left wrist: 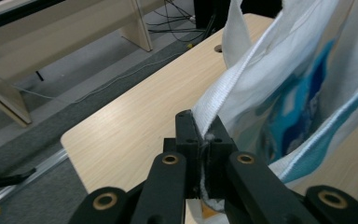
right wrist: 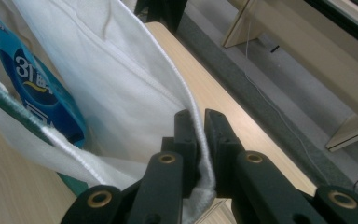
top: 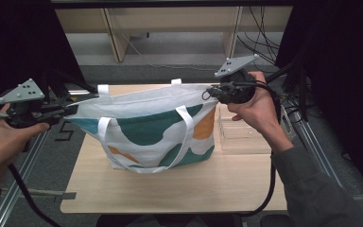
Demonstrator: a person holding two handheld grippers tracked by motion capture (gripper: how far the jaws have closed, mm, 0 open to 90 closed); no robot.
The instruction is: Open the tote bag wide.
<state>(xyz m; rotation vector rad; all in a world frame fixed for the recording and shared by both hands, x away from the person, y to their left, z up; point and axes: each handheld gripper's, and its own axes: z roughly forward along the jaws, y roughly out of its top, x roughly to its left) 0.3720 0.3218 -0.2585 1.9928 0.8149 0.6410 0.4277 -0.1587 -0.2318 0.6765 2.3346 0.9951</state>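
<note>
A white tote bag (top: 146, 125) with teal and orange shapes hangs stretched above the wooden table (top: 170, 189), held by its two top corners. My left gripper (top: 68, 111) is shut on the bag's left rim, and in the left gripper view the hem (left wrist: 214, 107) runs between the closed jaws of that gripper (left wrist: 204, 133). My right gripper (top: 211, 92) is shut on the right rim; the white edge (right wrist: 193, 112) sits pinched between the jaws of the right gripper (right wrist: 198, 123). A blue packet (right wrist: 37, 88) lies inside the bag. White handles (top: 184, 127) droop over the near side.
A clear plastic box (top: 241, 130) stands on the table at the right, under the right hand. Light wooden shelving (top: 170, 28) stands beyond the far edge. Cables (top: 23, 189) trail off the table on both sides. A metal rail (top: 28, 156) borders the left side.
</note>
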